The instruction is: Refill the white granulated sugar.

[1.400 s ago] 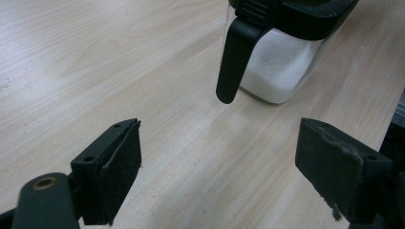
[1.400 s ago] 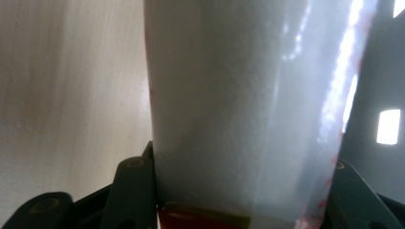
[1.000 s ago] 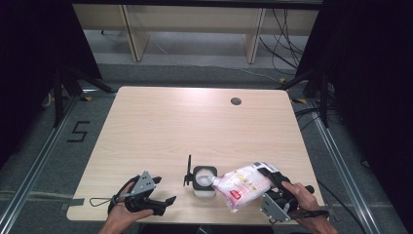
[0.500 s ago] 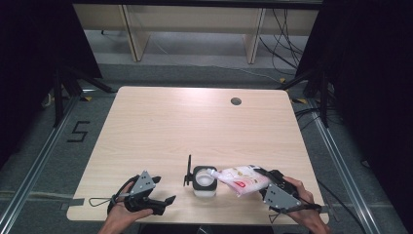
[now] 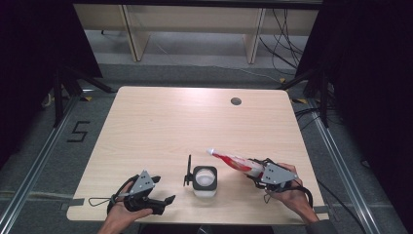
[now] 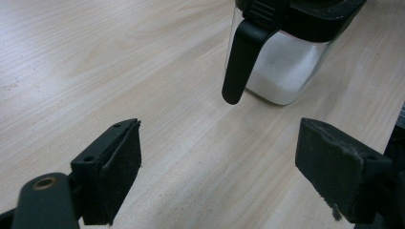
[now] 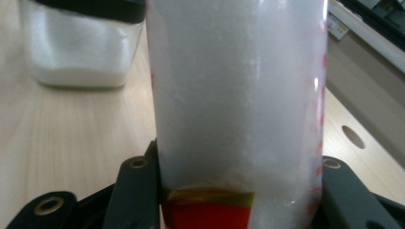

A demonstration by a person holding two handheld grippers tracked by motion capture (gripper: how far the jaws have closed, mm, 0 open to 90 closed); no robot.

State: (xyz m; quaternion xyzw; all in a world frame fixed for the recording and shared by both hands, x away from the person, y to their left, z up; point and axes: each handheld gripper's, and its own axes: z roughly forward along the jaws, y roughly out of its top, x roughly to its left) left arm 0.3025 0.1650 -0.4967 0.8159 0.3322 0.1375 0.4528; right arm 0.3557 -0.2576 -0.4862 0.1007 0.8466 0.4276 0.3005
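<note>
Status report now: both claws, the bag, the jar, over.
Right claw shut on bag, tilted toward jar. Left claw open, holding nothing, beside jar handle. Nothing between bag and jar.

At lower centre of the high view, the jar (image 5: 205,181) is clear with a black lid and handle, holding white grains. The bag (image 5: 236,162) to its right is red and white, translucent and milky close up. The worktop (image 5: 185,126) is pale wood-grain with one dark round hole (image 5: 236,101). Both claws, left (image 5: 165,203) and right (image 5: 256,173), are black.
</note>
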